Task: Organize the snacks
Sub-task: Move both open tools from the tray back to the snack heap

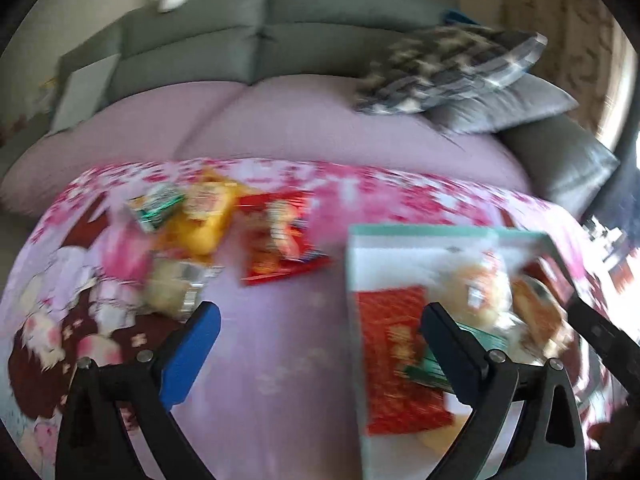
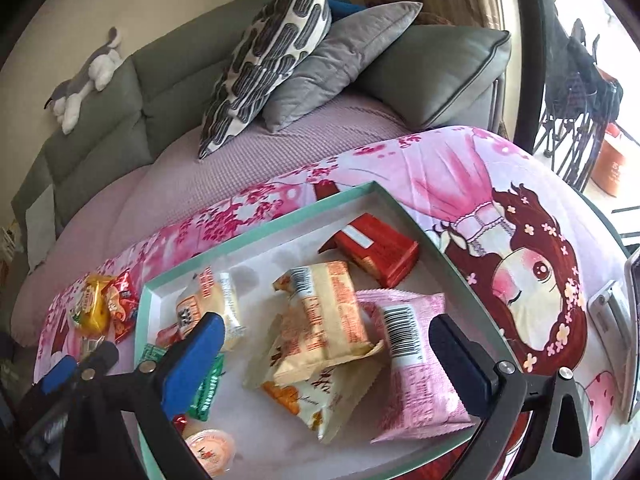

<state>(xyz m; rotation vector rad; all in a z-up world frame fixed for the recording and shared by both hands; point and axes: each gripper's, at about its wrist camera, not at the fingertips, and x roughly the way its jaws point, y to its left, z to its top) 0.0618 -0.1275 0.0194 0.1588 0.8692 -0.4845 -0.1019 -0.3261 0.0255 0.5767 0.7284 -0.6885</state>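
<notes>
Left claw (image 1: pixel 320 336): jaws spread wide, nothing between them; it hovers over the pink printed cloth (image 1: pixel 280 360) covering the tabletop. The left wrist view is motion-blurred. Loose snacks lie outside the tray at 10 to 12 o'clock of this claw: a yellow packet (image 1: pixel 200 220), a small green packet (image 1: pixel 156 206) touching it, a red packet (image 1: pixel 280 240) just beside it, and a pale wrapped bun (image 1: pixel 172 284) near the left blue pad.

Right claw (image 2: pixel 324 340): jaws likewise wide and empty, poised above the teal-rimmed tray (image 2: pixel 256 226).

Tray contents: a red pack (image 2: pixel 376 252) at 12 o'clock, two cream-and-orange packets (image 2: pixel 324 320) overlapping at centre, a pink packet (image 2: pixel 416 364) at 3 o'clock touching them, a small orange-and-white packet (image 2: pixel 208 300) at 10 o'clock, a green packet (image 2: pixel 208 392) partly hidden behind the left pad, and a jelly cup (image 2: pixel 212 446) at 7 o'clock.

Beyond the tabletop stands a grey sofa (image 2: pixel 100 128) carrying a patterned cushion (image 2: pixel 272 52).
</notes>
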